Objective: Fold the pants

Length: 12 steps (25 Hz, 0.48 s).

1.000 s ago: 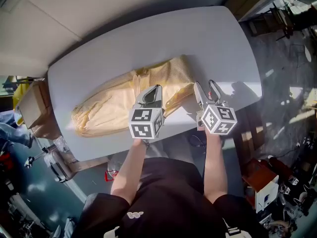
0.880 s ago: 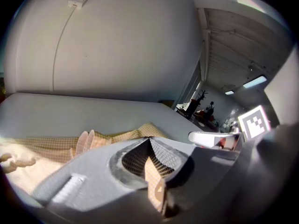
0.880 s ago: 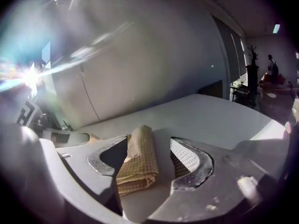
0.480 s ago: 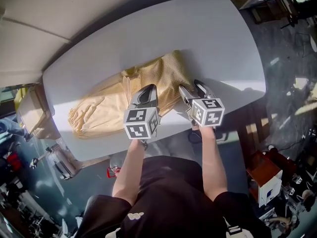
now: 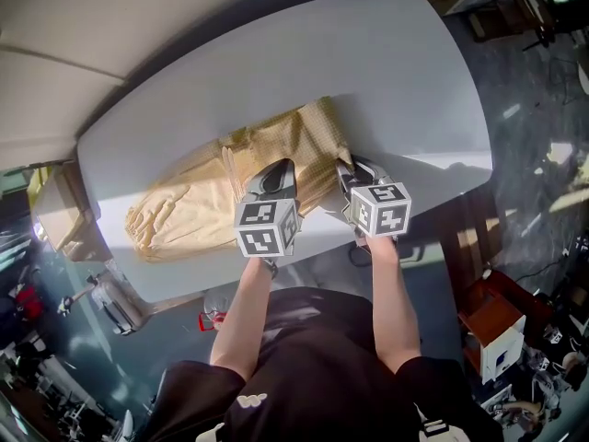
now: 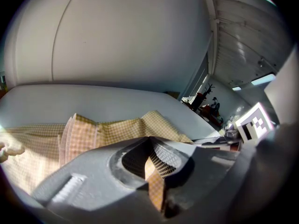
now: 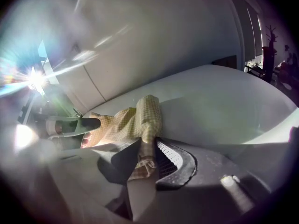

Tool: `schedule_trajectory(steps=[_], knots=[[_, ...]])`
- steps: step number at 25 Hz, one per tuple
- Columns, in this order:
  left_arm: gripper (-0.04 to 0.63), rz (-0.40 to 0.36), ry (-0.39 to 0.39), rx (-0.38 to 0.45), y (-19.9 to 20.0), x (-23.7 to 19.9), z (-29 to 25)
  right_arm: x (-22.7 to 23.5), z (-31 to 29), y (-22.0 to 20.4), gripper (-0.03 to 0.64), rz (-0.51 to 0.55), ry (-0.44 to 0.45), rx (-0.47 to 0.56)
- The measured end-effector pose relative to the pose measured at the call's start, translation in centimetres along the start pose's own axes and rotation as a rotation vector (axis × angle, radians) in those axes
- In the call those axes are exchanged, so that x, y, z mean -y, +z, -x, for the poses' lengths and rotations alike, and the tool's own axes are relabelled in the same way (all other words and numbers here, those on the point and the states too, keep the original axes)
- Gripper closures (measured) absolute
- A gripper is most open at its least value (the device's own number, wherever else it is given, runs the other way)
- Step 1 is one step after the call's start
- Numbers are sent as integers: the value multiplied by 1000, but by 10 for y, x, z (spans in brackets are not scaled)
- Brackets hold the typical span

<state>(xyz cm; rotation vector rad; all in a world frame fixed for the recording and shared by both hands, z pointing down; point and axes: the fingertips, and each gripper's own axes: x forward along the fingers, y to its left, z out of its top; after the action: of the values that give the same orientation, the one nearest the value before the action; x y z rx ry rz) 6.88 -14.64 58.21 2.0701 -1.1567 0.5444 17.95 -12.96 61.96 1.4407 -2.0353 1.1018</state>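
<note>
Left fingers (image 6: 93, 171): clamped on a narrow fold of the pants (image 6: 107, 129). The cloth runs down into the seam where the two grey moulded pads meet, and a ribbed mesh pad face shows beside it.

Right fingers (image 7: 182, 164): they have just been closing, with cloth between them. A bunched edge of the pants (image 7: 142, 115) is pinched in the V, against the dotted pad.

From the head view, both sets of fingers, left (image 5: 276, 180) and right (image 5: 359, 175), sit side by side at the near end of the pants (image 5: 221, 196), each with its marker cube toward me.

Fabric: pale yellow with a fine woven check, thin and soft, with pleat-like ridges near my left grip. It lies as a long diagonal strip, and its far end is gathered and crumpled near the desk's left edge.

Desk (image 5: 396, 72): a smooth, matte, grey-white top with rounded corners. A hard sunlit band crosses its near edge (strong flare in the right gripper view).

Room: a pale panelled wall (image 5: 138, 17) stands beyond the desk, and a brown box (image 5: 57, 215) sits at its left end. The dark floor (image 5: 515, 155) on the right is cluttered.
</note>
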Motion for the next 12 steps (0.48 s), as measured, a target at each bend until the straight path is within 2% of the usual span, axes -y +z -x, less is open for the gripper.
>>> schedule_trajectory(steps=[5, 12], knots=[[592, -35, -53, -14, 7, 29, -19, 33, 19, 9, 528, -27, -53, 33], [592, -85, -146, -28, 11, 86, -49, 121, 77, 14, 529, -97, -209, 81]])
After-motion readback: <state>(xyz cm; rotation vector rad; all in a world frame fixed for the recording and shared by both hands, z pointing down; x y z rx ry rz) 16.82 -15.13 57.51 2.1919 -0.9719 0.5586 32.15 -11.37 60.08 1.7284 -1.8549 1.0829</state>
